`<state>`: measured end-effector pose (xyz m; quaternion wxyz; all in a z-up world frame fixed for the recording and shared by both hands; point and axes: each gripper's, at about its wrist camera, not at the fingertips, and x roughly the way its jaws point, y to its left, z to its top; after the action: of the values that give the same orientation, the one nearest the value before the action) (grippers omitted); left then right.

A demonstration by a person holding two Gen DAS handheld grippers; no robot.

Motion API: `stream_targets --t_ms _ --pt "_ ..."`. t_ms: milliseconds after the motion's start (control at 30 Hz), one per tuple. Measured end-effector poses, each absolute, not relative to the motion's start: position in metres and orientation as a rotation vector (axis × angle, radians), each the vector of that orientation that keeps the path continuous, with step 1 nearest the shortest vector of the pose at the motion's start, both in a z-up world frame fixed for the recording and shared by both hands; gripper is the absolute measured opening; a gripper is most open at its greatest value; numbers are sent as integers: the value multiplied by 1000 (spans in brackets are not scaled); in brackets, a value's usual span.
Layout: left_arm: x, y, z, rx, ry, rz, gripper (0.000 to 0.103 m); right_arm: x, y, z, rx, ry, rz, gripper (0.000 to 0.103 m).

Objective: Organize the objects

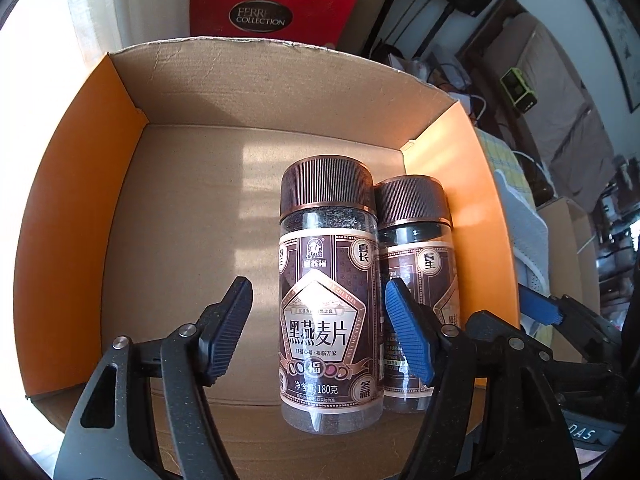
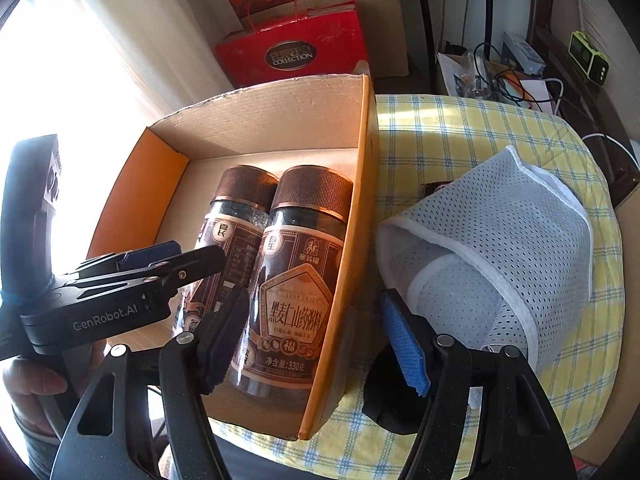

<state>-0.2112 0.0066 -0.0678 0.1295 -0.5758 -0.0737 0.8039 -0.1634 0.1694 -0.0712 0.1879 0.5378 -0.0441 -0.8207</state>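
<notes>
Two clear jars with dark ribbed lids and brown labels lie side by side in an orange-lined cardboard box (image 1: 80,200), lids toward its far wall. My left gripper (image 1: 320,332) is open around the left jar (image 1: 328,280); its black pad stands clear of the jar and its blue pad is close to the other side. The second jar (image 1: 416,240) lies against the box's right wall. My right gripper (image 2: 314,340) is open over that jar (image 2: 304,260) and the box wall (image 2: 360,200), with the blue pad outside the box. The left gripper (image 2: 180,254) appears over the left jar (image 2: 236,208).
A white mesh bag (image 2: 500,240) lies on a yellow plaid cloth (image 2: 440,128) right of the box. Behind the box stands a red gift bag (image 2: 296,48) on more cartons. A person's hand (image 2: 32,380) holds the left gripper. Cables and small devices clutter the back right.
</notes>
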Motion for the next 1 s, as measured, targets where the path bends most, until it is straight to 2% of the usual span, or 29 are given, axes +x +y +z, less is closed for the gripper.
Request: stream_targets --t_ms 67,300,500,567,667,1000 --pt "-211 5 -66 -1673 -222 2334 71 -162 172 -69 1507 -129 -2314 71" --pt "-198 0 -43 -1578 -215 2382 72 -152 190 -54 1463 -102 -2374 71" --pt "-177 17 -17 -1442 -123 2424 81 -143 216 -41 1431 -88 -2463 72" --pt "-171 24 -10 -1403 -115 2417 89 -139 227 -38 1426 -96 -2485 72" --pt "-163 35 0 -1345 -112 2402 95 -134 245 -34 1419 -115 -2520 74" --pt "-157 76 5 -1329 -114 2287 96 -122 309 -35 1437 -231 -2613 76"
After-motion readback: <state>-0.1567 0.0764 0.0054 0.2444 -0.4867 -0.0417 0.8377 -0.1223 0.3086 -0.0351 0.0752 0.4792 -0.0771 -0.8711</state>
